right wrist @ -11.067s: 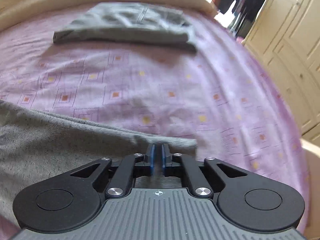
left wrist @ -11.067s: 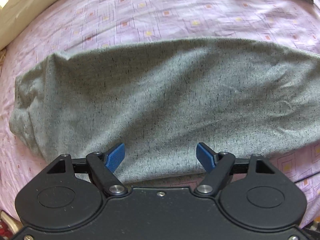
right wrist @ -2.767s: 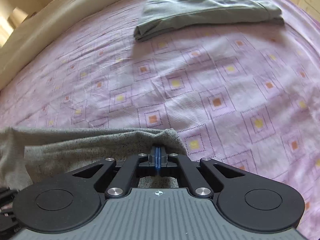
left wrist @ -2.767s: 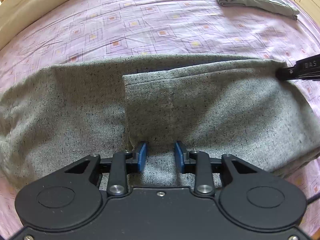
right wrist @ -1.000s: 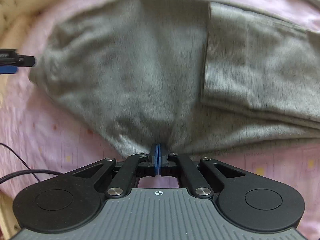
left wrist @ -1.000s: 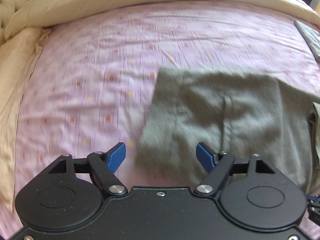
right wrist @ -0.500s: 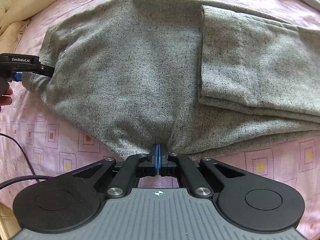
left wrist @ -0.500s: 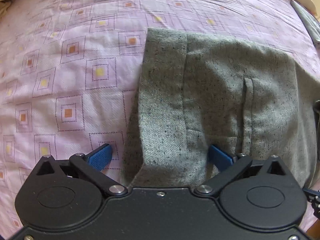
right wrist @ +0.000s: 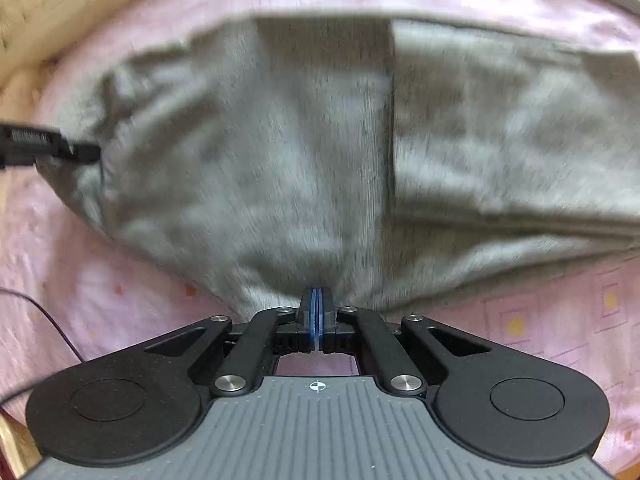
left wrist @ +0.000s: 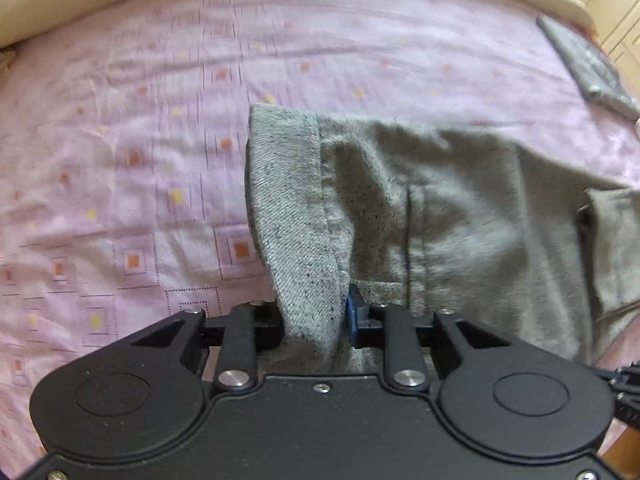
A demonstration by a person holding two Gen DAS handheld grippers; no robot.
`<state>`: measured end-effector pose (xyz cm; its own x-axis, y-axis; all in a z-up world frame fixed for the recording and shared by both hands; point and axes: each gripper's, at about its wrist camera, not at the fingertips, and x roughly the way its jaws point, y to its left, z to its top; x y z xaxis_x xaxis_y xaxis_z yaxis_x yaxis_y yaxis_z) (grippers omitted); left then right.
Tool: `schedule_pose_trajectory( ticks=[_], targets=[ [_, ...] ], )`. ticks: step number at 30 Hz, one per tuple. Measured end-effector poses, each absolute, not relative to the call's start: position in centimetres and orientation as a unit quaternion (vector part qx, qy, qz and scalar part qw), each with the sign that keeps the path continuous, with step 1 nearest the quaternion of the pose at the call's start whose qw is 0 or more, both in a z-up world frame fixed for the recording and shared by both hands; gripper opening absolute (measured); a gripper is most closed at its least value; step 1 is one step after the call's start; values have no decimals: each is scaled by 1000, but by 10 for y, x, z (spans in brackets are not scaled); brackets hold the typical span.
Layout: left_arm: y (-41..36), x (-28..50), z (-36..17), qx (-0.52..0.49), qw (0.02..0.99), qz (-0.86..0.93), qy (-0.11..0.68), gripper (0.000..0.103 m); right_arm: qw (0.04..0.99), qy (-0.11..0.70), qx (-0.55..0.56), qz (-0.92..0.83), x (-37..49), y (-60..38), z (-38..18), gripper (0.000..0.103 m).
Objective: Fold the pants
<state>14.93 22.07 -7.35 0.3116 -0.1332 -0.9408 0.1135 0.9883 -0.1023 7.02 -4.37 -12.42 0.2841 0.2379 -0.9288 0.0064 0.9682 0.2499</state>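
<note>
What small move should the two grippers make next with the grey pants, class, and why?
Probably lift both together and carry the held end over the part already folded. The left gripper, its jaws having just been closing, pinches the waistband of the grey pants; the right gripper is shut on their near edge, so both corners look secured.

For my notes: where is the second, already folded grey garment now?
The folded grey garment lies at the far right of the pink patterned bedsheet in the left wrist view, beyond the grey speckled pants.

Two wrist cameras, both looking steeply down, close over the bed.
Left view is facing the pants (left wrist: 440, 208) waistband end; right view is facing their near edge; both are sharing pants and pink sheet (left wrist: 140, 120).
</note>
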Motion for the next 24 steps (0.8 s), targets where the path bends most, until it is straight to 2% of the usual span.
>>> schedule_pose_trajectory(
  ticks=[3, 6, 10, 14, 16, 20, 24],
  targets=[
    [222, 144, -54, -30, 818, -75, 570, 31, 829, 543, 107, 84, 80, -49, -94, 2],
    [217, 142, -43, -29, 823, -78, 561, 31, 846, 518, 96, 76, 114, -54, -88, 2],
    [210, 143, -40, -16, 827, -79, 557, 31, 856, 506, 91, 50, 172, -60, -108, 2],
    [210, 145, -41, -20, 825, -72, 559, 31, 836, 542, 78, 20, 222, -58, -144, 1],
    [209, 144, -40, -18, 827, -71, 557, 30, 841, 536, 70, 21, 236, -57, -151, 0],
    [205, 142, -38, -21, 828, -66, 557, 30, 843, 535, 49, 37, 233, -57, -145, 1],
    [203, 140, -33, -22, 831, -67, 552, 30, 851, 515, 93, 50, 190, -69, -118, 2]
  ],
)
